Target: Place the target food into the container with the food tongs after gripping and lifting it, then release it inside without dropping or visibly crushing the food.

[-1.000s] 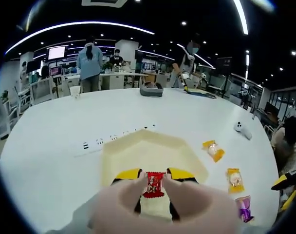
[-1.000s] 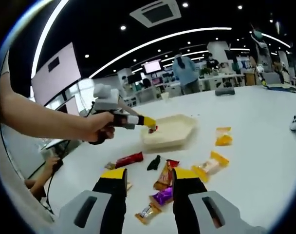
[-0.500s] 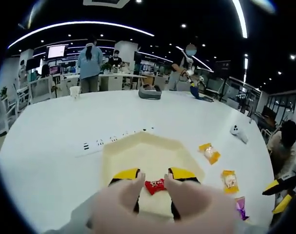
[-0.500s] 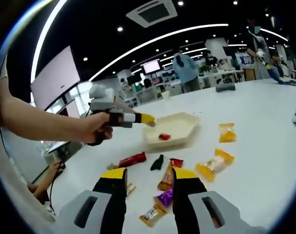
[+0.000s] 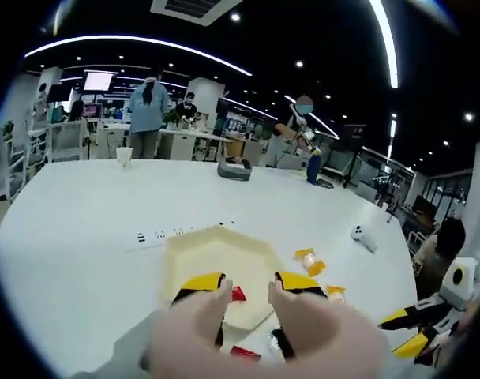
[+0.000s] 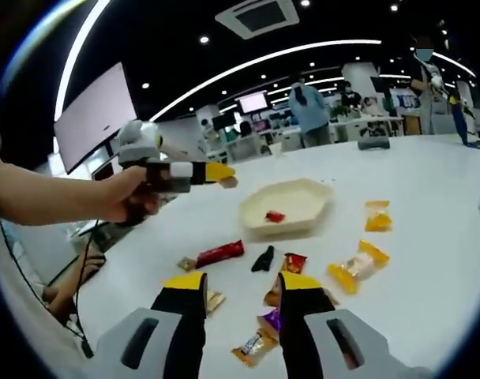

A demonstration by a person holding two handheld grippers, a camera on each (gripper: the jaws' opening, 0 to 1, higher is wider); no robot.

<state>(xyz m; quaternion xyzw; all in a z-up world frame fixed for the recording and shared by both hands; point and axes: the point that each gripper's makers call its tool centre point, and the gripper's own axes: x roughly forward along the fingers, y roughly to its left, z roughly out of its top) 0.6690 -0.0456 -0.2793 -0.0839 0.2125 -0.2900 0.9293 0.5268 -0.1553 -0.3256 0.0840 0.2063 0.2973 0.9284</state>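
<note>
Gone from the left claw (image 5: 246, 290) is the small red wrapped candy (image 6: 275, 216) it pinched a second ago; that candy now lies flat inside the cream hexagonal tray (image 6: 303, 224), near the middle, and the left claw has pulled back off the tray toward the person's side; its yellow-tipped jaws stand apart with nothing between them, and in the left gripper view a corner of the red wrapper peeks out just past the left jaw, down on the tray floor; so the drop looks done, and clean, no crumpling that I can make out; the right claw (image 6: 233, 294) hangs low over the white tabletop (image 6: 429, 276), jaws parted and empty, with loose snacks scattered ahead of it; a long red bar (image 6: 219, 253), a small black piece (image 6: 263, 258), a red packet (image 6: 294, 262), orange packets (image 6: 376, 215) further off, a purple one (image 6: 270, 320) between the jaws' tips; if another goes in next, these are light, crinkly, slippery little things, I'd judge; foil wrappers slide, soft fillings squash; best to take one across the middle of its short width, pads on the flat faces, with a gentle squeeze only; a grip on the crimped end could let it swing or slip out on the lift.
</note>
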